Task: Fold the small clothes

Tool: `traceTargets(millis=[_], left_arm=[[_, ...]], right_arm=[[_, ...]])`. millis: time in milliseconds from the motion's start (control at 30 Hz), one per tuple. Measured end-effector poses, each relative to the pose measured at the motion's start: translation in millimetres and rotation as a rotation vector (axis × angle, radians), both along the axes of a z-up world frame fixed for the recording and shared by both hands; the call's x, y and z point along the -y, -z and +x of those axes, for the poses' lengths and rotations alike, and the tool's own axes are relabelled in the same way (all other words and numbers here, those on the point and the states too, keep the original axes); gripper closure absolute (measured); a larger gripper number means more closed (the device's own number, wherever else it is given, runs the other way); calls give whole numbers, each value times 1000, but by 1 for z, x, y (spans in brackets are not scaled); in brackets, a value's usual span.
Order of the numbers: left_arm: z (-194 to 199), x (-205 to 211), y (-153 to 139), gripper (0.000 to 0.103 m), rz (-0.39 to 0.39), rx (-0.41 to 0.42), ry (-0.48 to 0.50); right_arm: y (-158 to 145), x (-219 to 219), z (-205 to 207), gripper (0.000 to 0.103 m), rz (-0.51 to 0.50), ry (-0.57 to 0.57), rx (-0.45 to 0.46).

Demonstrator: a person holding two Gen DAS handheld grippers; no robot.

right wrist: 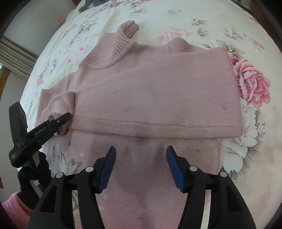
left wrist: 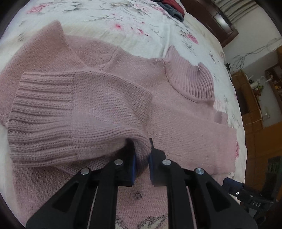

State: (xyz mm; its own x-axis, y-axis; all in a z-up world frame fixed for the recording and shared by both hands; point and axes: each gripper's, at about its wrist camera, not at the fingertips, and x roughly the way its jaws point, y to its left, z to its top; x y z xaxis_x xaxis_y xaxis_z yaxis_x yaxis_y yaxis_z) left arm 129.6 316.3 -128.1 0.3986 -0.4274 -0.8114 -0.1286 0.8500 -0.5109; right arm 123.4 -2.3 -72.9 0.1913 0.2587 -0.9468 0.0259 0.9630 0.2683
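- We have the floral bedspread [right wrist: 255, 141] under everything, serving as our flat folding surface.
- Our pink sweater [right wrist: 149, 91] lies spread on it, collar [right wrist: 109, 51] pointing away from us. One sleeve [right wrist: 176, 74] is laid across the chest, which we judge narrows the body for the next fold.
- The other sleeve [left wrist: 74, 112], with its ribbed cuff [left wrist: 40, 112], sits doubled over the front, lifted slightly where we hold it.
- Our left gripper [left wrist: 141, 158] is clamped on a bunch of that sleeve's knit, presumably so we can carry it inward.
- Our right gripper [right wrist: 141, 167] hovers above the lower body with its jaws spread wide, holding nothing, seemingly ready to take the hem.
- No containers appear; only a dark clothes pile [left wrist: 171, 7] rests at the far edge of the bed.
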Motion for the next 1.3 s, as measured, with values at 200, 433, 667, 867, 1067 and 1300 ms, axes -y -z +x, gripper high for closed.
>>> traceTargets(millis=[200, 433, 667, 867, 1067, 1300], left_arm=[[-20, -22, -26, 79, -61, -19, 83], [-25, -108, -73, 69, 145, 88, -69], [6, -129, -41, 70, 276, -26, -88], [8, -128, -38, 70, 230, -31, -89], [11, -114, -57, 69, 232, 25, -51], [23, -70, -44, 69, 276, 9, 38]], right_arm=[[-4, -16, 11, 43, 35, -11, 3], [-5, -76, 44, 41, 196, -51, -8], [23, -145, 78, 38, 292, -66, -95], [59, -175, 90, 80, 284, -93, -228], [13, -153, 84, 88, 233, -160, -98], [-15, -100, 76, 88, 94, -148, -11]])
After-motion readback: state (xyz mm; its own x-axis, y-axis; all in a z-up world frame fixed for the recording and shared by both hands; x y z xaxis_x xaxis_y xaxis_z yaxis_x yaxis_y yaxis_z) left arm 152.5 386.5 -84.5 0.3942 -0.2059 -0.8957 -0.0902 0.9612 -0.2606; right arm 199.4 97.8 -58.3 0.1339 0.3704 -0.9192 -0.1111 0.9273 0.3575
